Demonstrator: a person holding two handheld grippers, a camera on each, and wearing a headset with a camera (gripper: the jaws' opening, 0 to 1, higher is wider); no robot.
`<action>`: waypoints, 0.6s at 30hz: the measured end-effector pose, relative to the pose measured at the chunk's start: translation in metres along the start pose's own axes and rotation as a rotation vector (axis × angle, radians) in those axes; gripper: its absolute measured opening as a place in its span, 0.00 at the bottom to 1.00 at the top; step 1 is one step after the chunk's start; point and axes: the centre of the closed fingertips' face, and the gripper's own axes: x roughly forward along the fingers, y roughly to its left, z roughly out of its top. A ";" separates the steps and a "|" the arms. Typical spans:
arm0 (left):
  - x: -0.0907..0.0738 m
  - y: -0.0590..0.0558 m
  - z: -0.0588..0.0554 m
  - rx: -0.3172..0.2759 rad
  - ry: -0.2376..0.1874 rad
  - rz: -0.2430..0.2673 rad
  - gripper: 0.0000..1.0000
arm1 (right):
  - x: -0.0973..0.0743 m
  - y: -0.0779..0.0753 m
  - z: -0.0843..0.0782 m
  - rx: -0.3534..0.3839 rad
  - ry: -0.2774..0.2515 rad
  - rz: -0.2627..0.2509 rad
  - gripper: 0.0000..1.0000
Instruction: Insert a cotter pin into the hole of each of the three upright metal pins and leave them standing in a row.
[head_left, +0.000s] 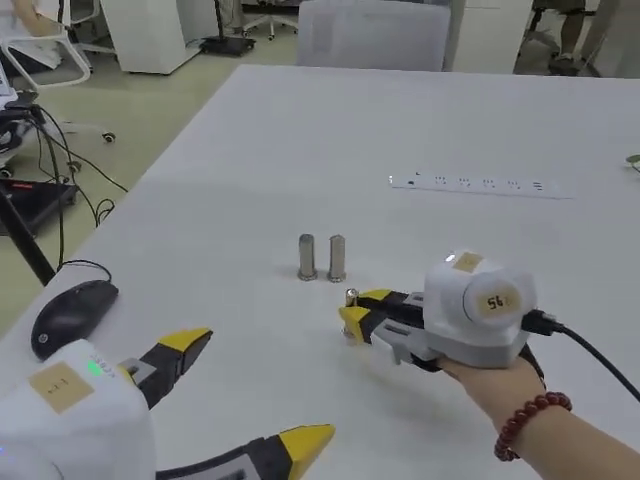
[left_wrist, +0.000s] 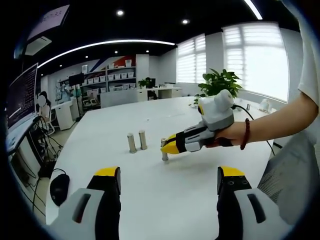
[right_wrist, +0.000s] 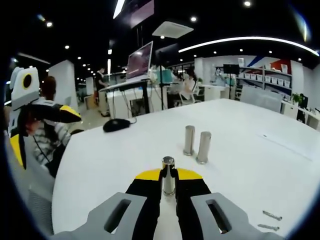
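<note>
— Where are we holding the third metal pin right now?
— We are pinching it upright in the right tongs, whose jaws are pressing together on its lower half. We cannot tell whether its foot is touching the counter or hanging just above it

— And the other two pins?
— The two other metal pins are standing side by side, almost touching, just beyond the held one, so we are close to lining up a row of three

— Are we seeing a cotter pin through any of them?
— No, none is showing, though the holes are too small to make out. In the right gripper view two small metal pieces are lying on the counter off to the right. We are taking them for cotter pins, without being sure

— What are the left tongs doing?
— They are spread wide and carrying nothing, hovering near the mouse, well apart from the pins

— So how far along are we?
— We are judging it early: the row is nearly forming, and all three insertions are waiting to be done
</note>
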 end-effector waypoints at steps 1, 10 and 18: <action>0.000 -0.001 0.001 0.002 -0.002 -0.001 0.79 | -0.003 0.000 -0.002 -0.002 0.005 -0.004 0.11; -0.001 -0.007 0.003 0.015 -0.003 -0.013 0.78 | -0.025 -0.004 -0.010 -0.010 0.018 -0.034 0.11; -0.002 -0.010 0.004 0.027 -0.001 -0.018 0.78 | -0.040 -0.007 -0.018 -0.005 0.027 -0.056 0.11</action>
